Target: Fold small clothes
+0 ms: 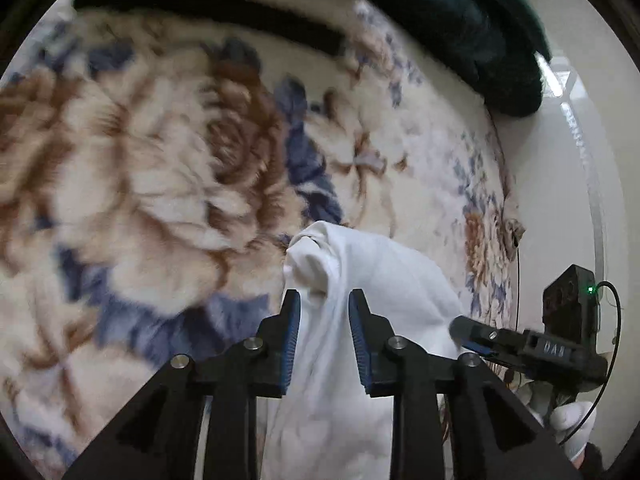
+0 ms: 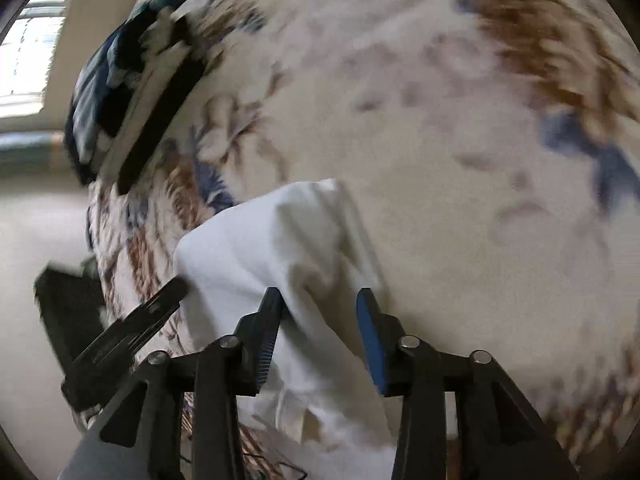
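Left claw [image 1: 324, 300]: jaws apart w/ the white garment [image 1: 360, 280] draped between, lifted over the floral blanket [image 1: 160, 160]. Right claw [image 2: 320, 300], right view: jaws apart, garment between. We'd pinch edges evenly before folding; both views blurry.

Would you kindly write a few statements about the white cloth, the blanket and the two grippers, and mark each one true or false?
1. The white cloth lies between the fingers of the left hand-held gripper. True.
2. The cloth is dark green. False: it is white; a dark green fabric pile sits at the far edge.
3. The blanket under the cloth has a brown and blue flower pattern. True.
4. The right hand-held gripper is clamped fully shut. False: its jaws stand apart, with cloth between them.
5. The cloth lies flat and neatly folded. False: it is bunched and raised.
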